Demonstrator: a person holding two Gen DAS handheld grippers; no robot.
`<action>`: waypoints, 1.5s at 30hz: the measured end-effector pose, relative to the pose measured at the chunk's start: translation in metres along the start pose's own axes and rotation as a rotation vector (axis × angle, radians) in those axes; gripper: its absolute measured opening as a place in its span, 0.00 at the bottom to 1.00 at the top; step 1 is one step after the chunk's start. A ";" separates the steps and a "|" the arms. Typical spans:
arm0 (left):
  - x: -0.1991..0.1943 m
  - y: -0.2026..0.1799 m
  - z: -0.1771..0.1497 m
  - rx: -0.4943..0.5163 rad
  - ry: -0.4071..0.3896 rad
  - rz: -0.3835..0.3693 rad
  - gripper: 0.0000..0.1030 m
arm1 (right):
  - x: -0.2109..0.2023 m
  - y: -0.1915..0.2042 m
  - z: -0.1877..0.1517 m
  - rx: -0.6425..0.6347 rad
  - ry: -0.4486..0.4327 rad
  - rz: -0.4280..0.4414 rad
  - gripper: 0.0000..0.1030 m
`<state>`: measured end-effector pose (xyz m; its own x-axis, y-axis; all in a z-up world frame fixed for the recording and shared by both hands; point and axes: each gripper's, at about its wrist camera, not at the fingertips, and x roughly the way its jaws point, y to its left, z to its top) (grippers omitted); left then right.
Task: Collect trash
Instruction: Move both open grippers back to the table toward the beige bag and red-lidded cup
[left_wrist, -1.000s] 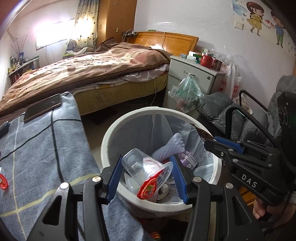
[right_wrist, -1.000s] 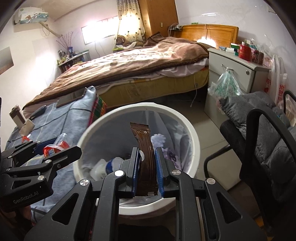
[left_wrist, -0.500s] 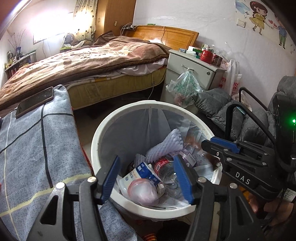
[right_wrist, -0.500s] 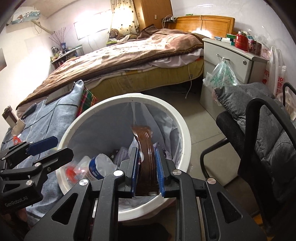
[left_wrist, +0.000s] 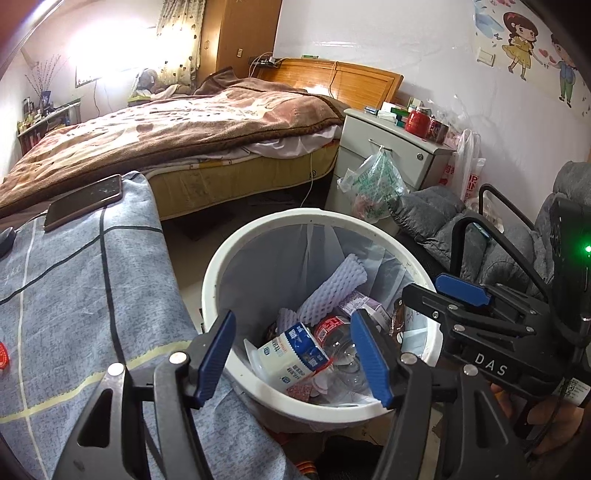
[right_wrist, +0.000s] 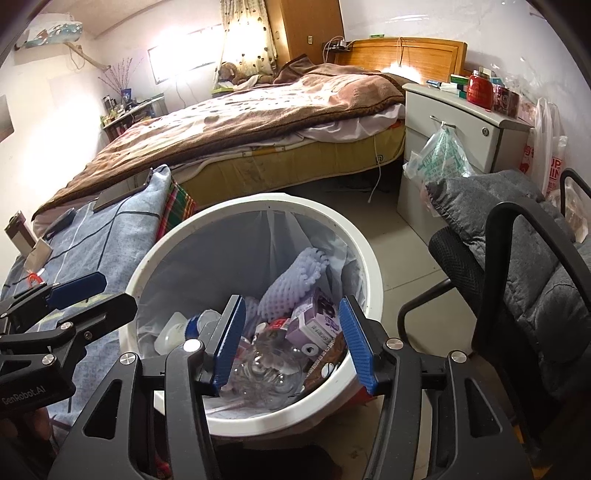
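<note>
Bedroom floor, bed behind. Left gripper (left_wrist: 293, 352) and right gripper (right_wrist: 291, 341) hung over the white round plastic bin (right_wrist: 371, 266), jaws opening, nothing between them. Brown wrapper (right_wrist: 325, 360) and clear plastic cup, pinched a second earlier, now lay inside; both drops look done.

The grey checked table cover (left_wrist: 92, 295) carries a phone (left_wrist: 83, 201) at its far edge; the white bin (left_wrist: 221, 269) stands on the floor (right_wrist: 399, 258) beside it.

Low in the frame, the left tongs (left_wrist: 293, 356) are opening, empty, over the white bin (left_wrist: 214, 280). Inside lie a carton (left_wrist: 291, 349), foam net (left_wrist: 332, 288) and bottle (left_wrist: 340, 350).
</note>
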<state>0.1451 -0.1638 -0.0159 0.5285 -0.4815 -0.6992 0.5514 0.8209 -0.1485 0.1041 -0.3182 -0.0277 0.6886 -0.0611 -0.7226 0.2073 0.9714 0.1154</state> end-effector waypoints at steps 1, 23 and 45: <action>-0.001 0.001 0.000 -0.001 -0.001 0.003 0.65 | -0.001 0.001 0.000 0.001 -0.003 0.002 0.53; -0.064 0.069 -0.018 -0.103 -0.092 0.129 0.66 | -0.018 0.064 0.001 -0.075 -0.069 0.051 0.53; -0.142 0.221 -0.045 -0.267 -0.167 0.352 0.66 | -0.006 0.203 -0.002 -0.274 -0.056 0.245 0.53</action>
<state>0.1625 0.0998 0.0188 0.7619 -0.1849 -0.6207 0.1463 0.9828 -0.1131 0.1404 -0.1202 -0.0017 0.7335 0.1758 -0.6566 -0.1570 0.9837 0.0880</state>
